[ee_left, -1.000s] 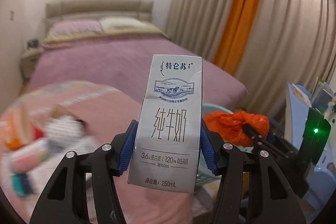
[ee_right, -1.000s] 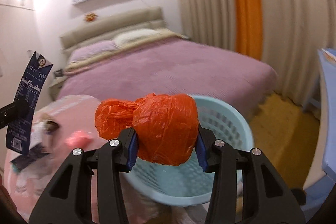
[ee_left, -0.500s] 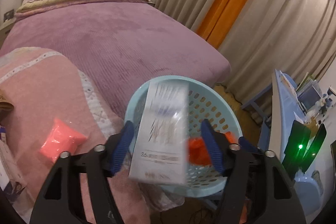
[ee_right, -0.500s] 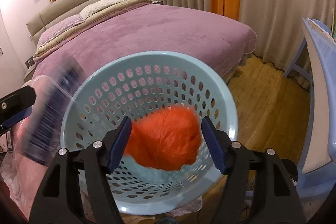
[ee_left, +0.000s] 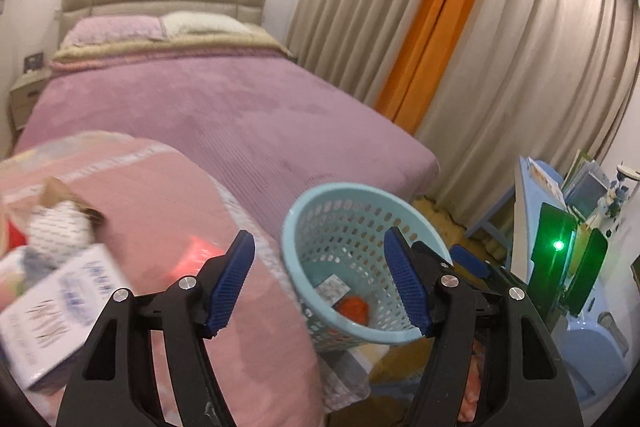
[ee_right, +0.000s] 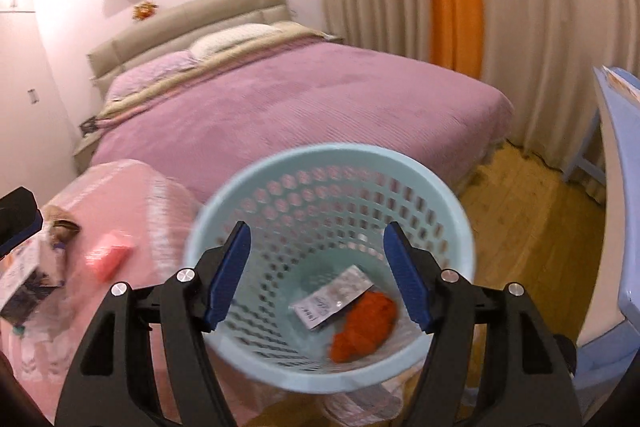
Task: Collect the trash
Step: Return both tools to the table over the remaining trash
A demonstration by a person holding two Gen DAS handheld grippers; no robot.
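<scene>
A light blue perforated basket point(ee_right: 332, 155) stands on the floor between the bed and a pink-covered surface. On its bottom lie a white milk carton point(ee_right: 334, 297) and a crumpled orange plastic bag point(ee_right: 366, 327). My right gripper point(ee_right: 317, 227) hangs open over the basket's mouth with nothing between its blue pads. My left gripper point(ee_left: 318, 233) is open and empty too, a little to the left of the basket point(ee_left: 304, 211), where the orange bag point(ee_left: 354, 309) and carton point(ee_left: 330, 287) show inside.
On the pink cover point(ee_left: 160, 195) lie a pink packet point(ee_right: 110, 257), another white carton point(ee_left: 56, 311) and blurred wrappers point(ee_left: 60, 227). A purple bed point(ee_left: 224, 115) fills the middle. Curtains point(ee_left: 500, 67) hang behind; a blue desk point(ee_right: 616, 155) stands right, with wood floor point(ee_right: 520, 211) beside the basket.
Both grippers opened. The milk carton left the left gripper and the orange bag left the right one; both now lie in the basket. Both views have tilted back up.
</scene>
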